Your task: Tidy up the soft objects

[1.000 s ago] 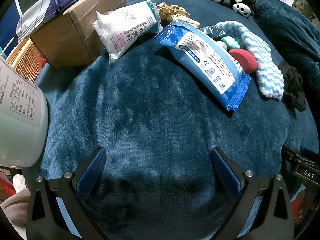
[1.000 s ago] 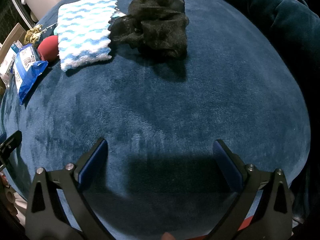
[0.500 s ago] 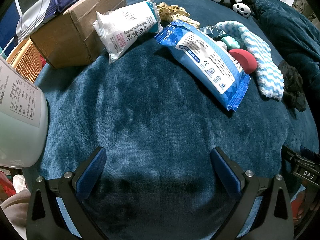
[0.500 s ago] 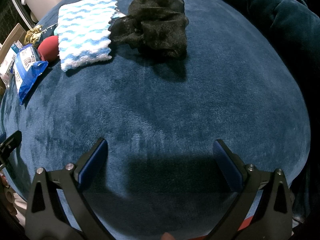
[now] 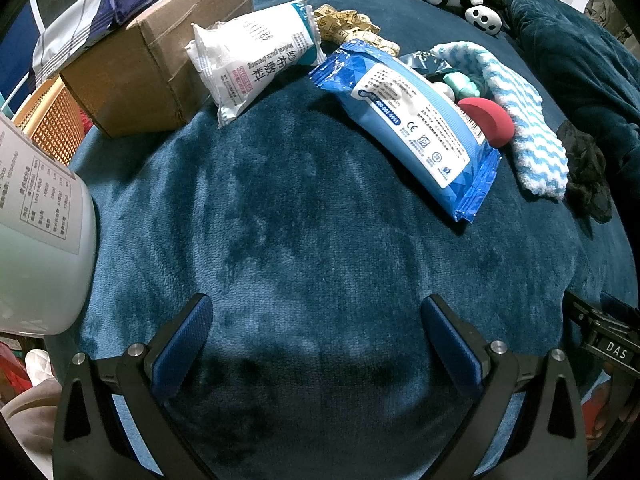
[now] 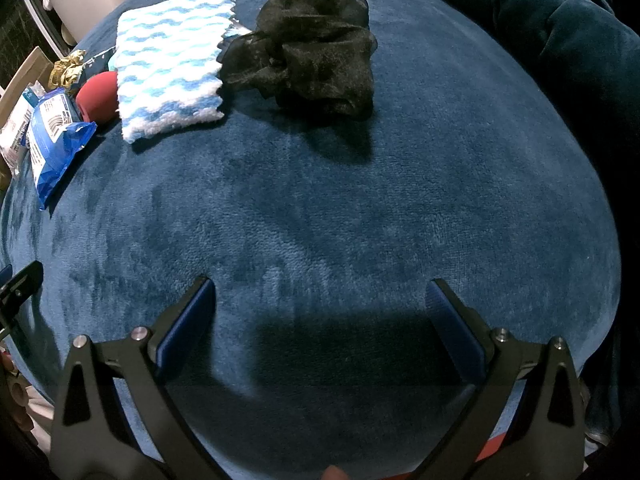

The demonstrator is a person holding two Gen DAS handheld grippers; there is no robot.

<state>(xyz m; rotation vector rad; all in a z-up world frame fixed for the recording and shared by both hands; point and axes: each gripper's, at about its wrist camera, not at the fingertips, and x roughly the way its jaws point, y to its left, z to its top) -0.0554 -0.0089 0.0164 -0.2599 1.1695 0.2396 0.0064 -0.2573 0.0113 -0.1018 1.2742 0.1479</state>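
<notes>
The fingers of the left gripper (image 5: 316, 330) and the right gripper (image 6: 320, 314) are held wide apart over the blue blanket (image 6: 360, 208), with nothing held, and the black cloth (image 6: 316, 68) is seen touching the striped towel (image 6: 170, 64).

Cardboard box (image 5: 148, 68) beside orange woven basket (image 5: 52, 128); white labelled tub (image 5: 36, 240) at blanket (image 5: 320, 220) edge.

We look low and close across the blue blanket (image 5: 320, 220) from both wrists; both views share the striped cloth (image 5: 532, 136) (image 6: 172, 76).
</notes>
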